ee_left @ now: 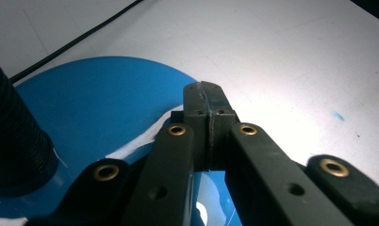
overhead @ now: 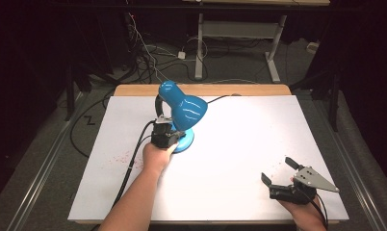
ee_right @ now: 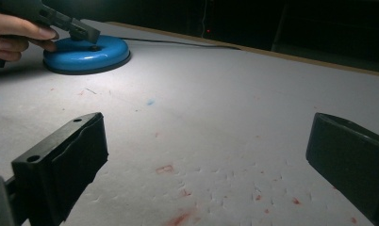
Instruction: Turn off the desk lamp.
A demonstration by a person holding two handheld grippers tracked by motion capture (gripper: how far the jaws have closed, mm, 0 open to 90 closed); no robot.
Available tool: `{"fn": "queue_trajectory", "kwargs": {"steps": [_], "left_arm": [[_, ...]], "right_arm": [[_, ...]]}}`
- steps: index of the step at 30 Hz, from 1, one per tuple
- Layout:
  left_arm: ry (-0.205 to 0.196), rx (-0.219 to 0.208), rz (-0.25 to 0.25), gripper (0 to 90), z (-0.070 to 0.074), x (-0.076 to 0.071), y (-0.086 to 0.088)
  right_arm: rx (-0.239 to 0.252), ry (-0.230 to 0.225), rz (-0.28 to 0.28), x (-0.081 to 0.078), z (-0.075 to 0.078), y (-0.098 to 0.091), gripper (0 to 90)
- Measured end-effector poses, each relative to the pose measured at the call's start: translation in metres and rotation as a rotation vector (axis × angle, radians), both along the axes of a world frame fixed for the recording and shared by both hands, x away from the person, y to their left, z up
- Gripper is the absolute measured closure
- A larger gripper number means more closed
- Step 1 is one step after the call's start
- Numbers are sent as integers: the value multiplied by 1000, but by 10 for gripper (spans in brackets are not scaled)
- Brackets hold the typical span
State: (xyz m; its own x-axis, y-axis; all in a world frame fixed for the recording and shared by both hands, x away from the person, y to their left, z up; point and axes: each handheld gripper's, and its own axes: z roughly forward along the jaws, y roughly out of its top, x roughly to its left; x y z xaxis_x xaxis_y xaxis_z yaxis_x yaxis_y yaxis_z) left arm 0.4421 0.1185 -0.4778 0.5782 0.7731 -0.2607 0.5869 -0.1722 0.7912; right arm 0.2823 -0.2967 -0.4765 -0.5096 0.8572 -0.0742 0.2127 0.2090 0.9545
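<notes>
my right gripper (overhead: 278, 170) sits near me at the table's (overhead: 239, 144) right front, jaws spread wide over bare white surface with red flecks. farther off, my left gripper (ee_left: 207, 94) has its jaws pressed together with nothing between them, tips over the blue lamp's (overhead: 182, 108) round base (ee_right: 86, 54), beside its black neck (ee_left: 13, 136).

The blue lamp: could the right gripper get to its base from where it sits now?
Probably yes. The right gripper is open, and bare table lies between it and the base. The left gripper, shut, already sits over the base.
</notes>
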Motion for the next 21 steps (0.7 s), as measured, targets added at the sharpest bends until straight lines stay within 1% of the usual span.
{"fn": "queue_trajectory", "kwargs": {"steps": [3,5,7,10,11,13,21], "left_arm": [[5,-6,6,880,-1,1,0],[6,6,7,880,-1,1,0],[19,-4,13,880,-1,1,1],[23,-3,6,881,-1,1,0],[29,-5,4,881,-1,1,0],[48,-22,5,882,-2,2,-1],[44,-12,8,882,-2,1,-1]], "right_arm": [[-2,-3,1,0,0,0,2],[-2,-3,1,0,0,-1,2],[0,-2,0,0,0,-1,2],[-1,-3,0,-1,0,-1,2],[0,-2,0,-1,0,-1,2],[-1,-3,3,-1,1,0,2],[3,-4,2,-1,1,0,2]]}}
